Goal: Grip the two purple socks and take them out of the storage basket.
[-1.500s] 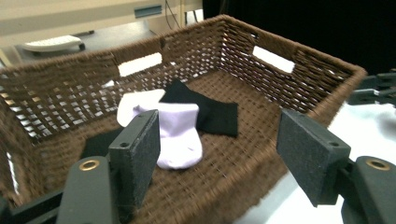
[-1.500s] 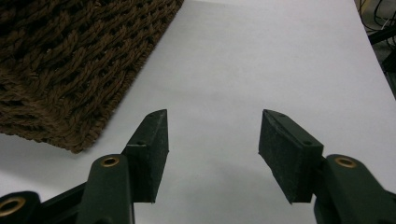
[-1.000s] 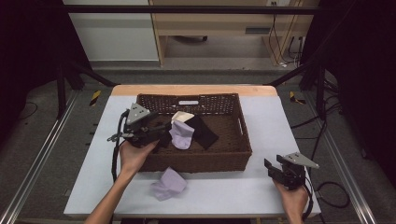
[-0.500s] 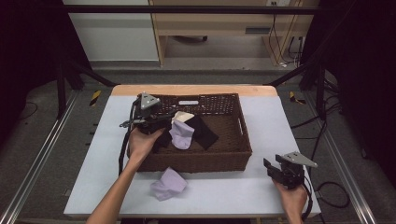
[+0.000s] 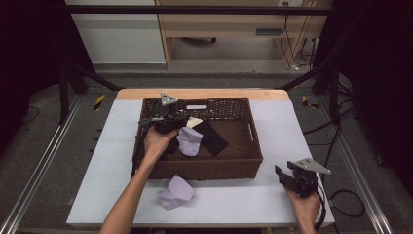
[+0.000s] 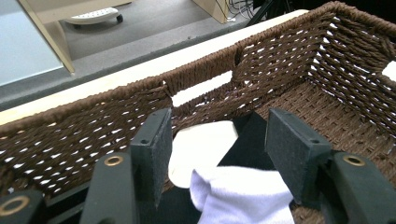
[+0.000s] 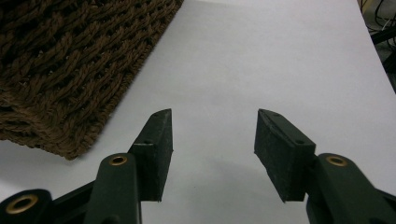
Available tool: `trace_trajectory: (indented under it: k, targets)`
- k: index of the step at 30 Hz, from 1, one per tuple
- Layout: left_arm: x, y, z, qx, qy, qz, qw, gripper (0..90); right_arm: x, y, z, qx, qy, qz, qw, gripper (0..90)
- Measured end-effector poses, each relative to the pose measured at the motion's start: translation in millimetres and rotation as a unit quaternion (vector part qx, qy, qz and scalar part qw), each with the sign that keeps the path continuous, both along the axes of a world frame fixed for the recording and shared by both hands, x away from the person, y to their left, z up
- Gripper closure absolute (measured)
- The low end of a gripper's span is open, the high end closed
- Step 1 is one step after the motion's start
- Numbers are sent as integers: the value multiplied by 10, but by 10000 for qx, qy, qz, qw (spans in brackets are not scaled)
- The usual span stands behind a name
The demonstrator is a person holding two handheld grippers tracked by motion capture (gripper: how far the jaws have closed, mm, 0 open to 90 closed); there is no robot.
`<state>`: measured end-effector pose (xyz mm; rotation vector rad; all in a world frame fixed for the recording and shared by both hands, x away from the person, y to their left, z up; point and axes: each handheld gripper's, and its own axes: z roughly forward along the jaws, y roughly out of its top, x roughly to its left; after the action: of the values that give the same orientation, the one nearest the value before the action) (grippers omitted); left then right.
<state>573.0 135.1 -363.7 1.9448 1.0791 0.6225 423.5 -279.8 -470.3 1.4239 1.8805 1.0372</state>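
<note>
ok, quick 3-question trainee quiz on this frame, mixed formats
1. True or false: the lilac cloth on the table lies inside the wicker basket.
2. Which tool reaches into the basket: A left tool, B right tool?
3. Fill in: the right tool's jaws stand ____ over bare table.

Key: 1 false, it lies in front of the basket; 2 A; 3 open.
</note>
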Motion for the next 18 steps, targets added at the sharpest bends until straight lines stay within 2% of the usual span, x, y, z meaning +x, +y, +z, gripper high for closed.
trace_trajectory:
  k: [3, 5, 8, 11, 12, 14, 16, 18]
  targets:
    - [68, -22, -78, -68, 247, -10, 9997, 410, 2, -1, -2, -7, 7, 2, 10000, 468]
    - [103, -28, -118, -13, 441, -4, 9990, 412, 0, -1, -3, -5, 8, 2, 10000, 466]
    - [118, -1, -130, -101, 532, 59, 9985, 413, 2, -3, -8, 16, 26, -10, 10000, 467]
    - [146, -28, -181, 66, 581, 30, 9983, 394, 6, 0, -11, 7, 32, -6, 10000, 467]
    - [171, -49, -220, 170, 702, 10, 9974, 377, 5, 0, -10, -1, 30, -4, 10000, 467]
    - [192, -67, -251, 347, 753, 39, 9966, 379, 3, -1, -10, -4, 34, -6, 10000, 466]
    - [204, -64, -265, 237, 777, 43, 9967, 384, 1, -4, -10, 17, 34, -8, 10000, 466]
    - [222, -64, -292, 261, 909, 5, 9955, 383, 2, -4, -11, 25, 37, -10, 10000, 465]
